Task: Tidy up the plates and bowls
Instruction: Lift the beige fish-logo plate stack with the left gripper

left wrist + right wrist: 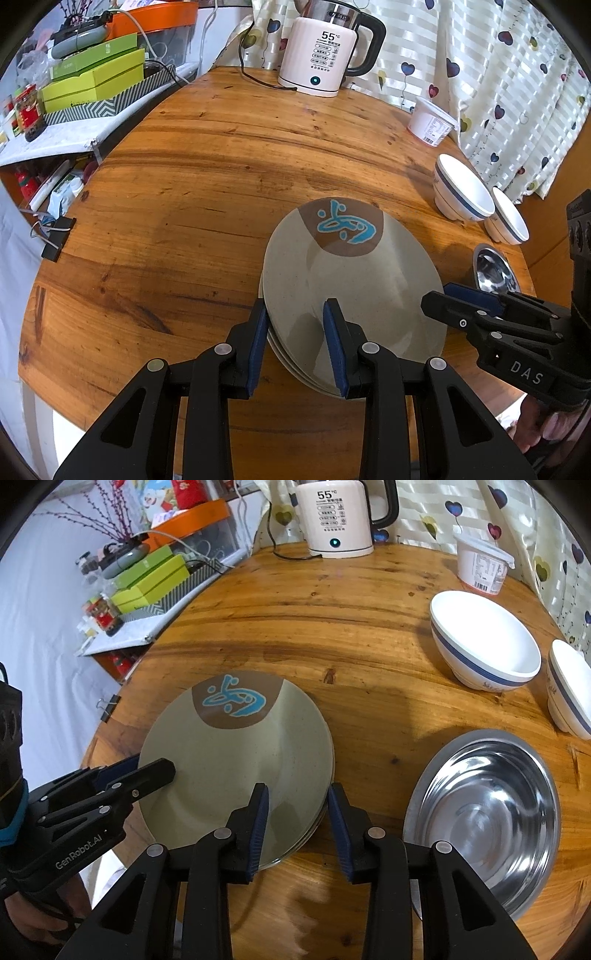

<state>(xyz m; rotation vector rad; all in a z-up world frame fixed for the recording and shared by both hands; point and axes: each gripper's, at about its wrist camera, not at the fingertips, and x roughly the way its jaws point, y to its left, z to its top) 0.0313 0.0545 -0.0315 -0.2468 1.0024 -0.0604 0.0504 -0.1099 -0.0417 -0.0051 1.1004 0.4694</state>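
A stack of beige plates, the top one bearing a brown patch with a blue motif, lies on the round wooden table. My left gripper clamps the stack's left rim, one finger on the top plate and the other at the outer edge. On the opposite rim my right gripper grips the same way. Two white bowls with a blue band stand at the right. A steel bowl sits just right of the plates.
A white electric kettle with its cord stands at the table's far edge, a white plastic tub to its right. A binder clip is on the left table edge. Boxes clutter a shelf beyond. A hand holds each gripper.
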